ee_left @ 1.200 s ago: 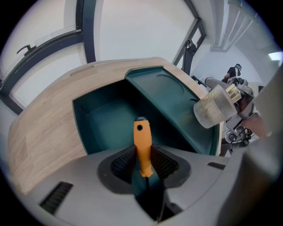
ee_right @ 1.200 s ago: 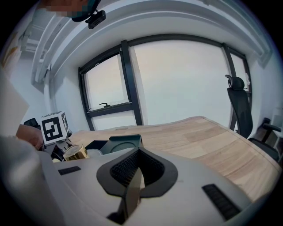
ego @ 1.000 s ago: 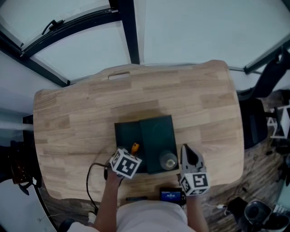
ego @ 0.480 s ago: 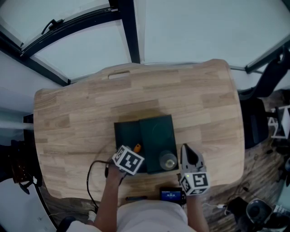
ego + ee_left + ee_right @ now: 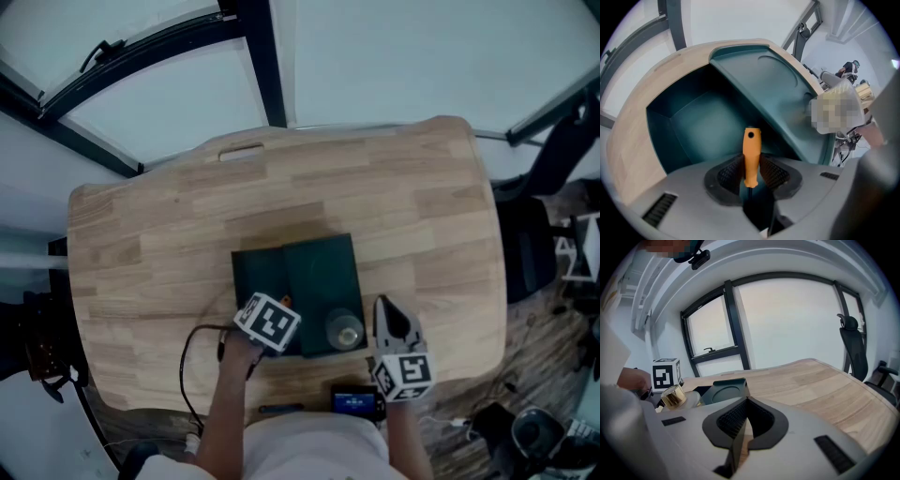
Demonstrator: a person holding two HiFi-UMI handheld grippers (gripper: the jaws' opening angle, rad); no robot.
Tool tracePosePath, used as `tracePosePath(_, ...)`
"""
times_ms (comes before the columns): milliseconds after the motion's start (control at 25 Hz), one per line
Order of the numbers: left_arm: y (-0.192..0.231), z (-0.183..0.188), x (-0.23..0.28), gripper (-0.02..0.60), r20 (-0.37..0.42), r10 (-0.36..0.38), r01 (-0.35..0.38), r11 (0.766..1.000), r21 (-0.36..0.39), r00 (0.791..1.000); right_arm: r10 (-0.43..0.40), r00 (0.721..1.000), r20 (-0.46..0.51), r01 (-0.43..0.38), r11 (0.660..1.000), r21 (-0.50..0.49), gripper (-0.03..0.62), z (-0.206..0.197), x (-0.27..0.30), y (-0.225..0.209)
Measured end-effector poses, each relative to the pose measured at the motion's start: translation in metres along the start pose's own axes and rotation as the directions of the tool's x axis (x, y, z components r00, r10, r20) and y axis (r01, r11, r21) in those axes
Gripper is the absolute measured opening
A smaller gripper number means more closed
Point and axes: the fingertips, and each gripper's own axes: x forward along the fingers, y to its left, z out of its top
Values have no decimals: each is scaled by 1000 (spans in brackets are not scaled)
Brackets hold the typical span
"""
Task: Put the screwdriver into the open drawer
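Orange smooth plastic forms the slim, flat-sided handle of the screwdriver (image 5: 751,150), which has a small round hole near its far end. The left gripper (image 5: 751,171) pinches that handle between its black ribbed pads. The handle juts forward over the open dark teal plastic drawer (image 5: 693,122), above its floor and not touching it. The drawer is a smooth-walled rectangular cavity. It projects from the left side of a matching dark teal box (image 5: 323,277) whose flat top bears a shallow round recess.

A clear bottle with a shiny gold cap (image 5: 345,331) stands at the box's near edge. Just to its right, the grey right gripper (image 5: 743,427) has its ribbed pads pressed together on nothing and points across the pale wooden table with rounded corners (image 5: 412,206).
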Motion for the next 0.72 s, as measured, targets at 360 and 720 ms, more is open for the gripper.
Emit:
tracePosePath(360,-2,-1,3,104,-4,-3,3,1000,-3,1000,1,1000,-9,-1,1000,15,-3,-5,-3,-3)
tracePosePath(720,-3,-1,3,106,-1,3,-3,1000,0,1000,20,1000,-7,-20,999,38,-3,-3,-3,1)
